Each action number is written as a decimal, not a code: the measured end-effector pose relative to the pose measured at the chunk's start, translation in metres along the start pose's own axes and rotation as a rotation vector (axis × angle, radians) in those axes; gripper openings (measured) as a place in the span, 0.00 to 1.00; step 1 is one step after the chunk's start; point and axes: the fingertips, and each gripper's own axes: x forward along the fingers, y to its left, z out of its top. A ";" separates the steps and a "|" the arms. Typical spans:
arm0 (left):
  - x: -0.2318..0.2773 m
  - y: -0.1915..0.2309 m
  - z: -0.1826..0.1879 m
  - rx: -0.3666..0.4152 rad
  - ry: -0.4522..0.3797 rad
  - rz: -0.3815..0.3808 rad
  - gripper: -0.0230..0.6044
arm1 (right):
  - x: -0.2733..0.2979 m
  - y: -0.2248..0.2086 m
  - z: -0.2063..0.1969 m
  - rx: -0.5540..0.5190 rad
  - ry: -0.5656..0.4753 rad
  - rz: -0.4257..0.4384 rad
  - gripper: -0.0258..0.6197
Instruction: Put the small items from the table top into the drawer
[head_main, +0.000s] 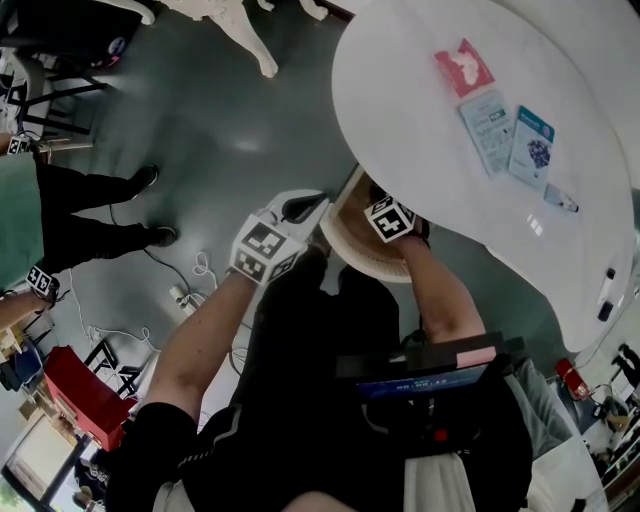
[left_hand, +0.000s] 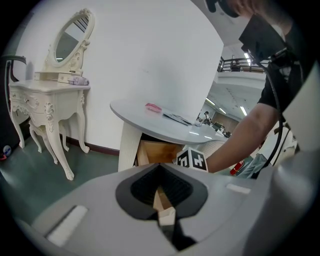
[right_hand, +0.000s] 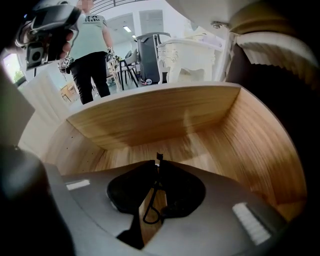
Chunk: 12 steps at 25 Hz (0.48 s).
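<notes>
Pinches a thin black wire clip (right_hand: 152, 195) in the near-closed fingers of the right gripper (right_hand: 157, 165) inside the pale wooden drawer (right_hand: 150, 125), holds the left gripper (left_hand: 160, 167) shut and empty outside it, and may snag that wire between the pads on release.

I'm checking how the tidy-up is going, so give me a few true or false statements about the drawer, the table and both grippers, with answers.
1. The drawer is open. True.
2. The right gripper is over the table top. False: it is down inside the drawer.
3. A pink packet lies on the white table. True.
4. The left gripper holds a blue packet. False: nothing is between its jaws.
5. The right gripper holds a thin black item. True.
</notes>
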 end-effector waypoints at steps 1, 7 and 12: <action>0.000 -0.001 0.000 0.000 -0.002 -0.002 0.04 | 0.000 0.000 0.000 0.002 0.002 -0.003 0.11; 0.000 -0.003 -0.002 -0.004 -0.013 -0.005 0.04 | 0.005 -0.001 -0.002 0.027 0.004 -0.003 0.12; -0.002 -0.003 -0.003 -0.006 -0.023 -0.005 0.04 | 0.007 0.002 -0.002 0.029 0.005 0.013 0.18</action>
